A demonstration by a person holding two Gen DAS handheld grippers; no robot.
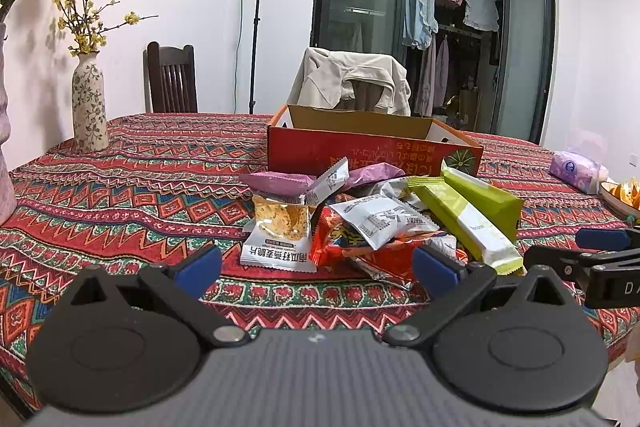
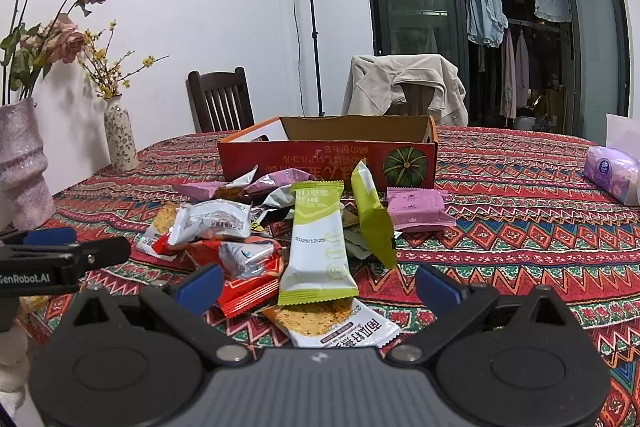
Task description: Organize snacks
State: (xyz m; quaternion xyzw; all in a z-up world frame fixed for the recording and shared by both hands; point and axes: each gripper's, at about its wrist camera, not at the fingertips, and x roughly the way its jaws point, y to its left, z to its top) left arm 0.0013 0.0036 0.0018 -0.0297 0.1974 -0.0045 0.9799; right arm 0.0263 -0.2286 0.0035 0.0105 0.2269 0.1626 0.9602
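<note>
Behind the snack pile (image 2: 288, 227), the box (image 2: 328, 163) interior is hidden; both grippers gape, empty.

Snack packets (image 2: 280, 235) heaped before open box (image 2: 328, 163)

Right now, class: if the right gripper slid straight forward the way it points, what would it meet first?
Most likely the green-and-white snack bar, which lies dead ahead of the open right gripper, resting on the oat crisp packet beneath it. Depth is uncertain.

Snack pile (image 2: 296, 239), red box (image 2: 328, 163), open tongs (image 2: 318, 285)
</note>
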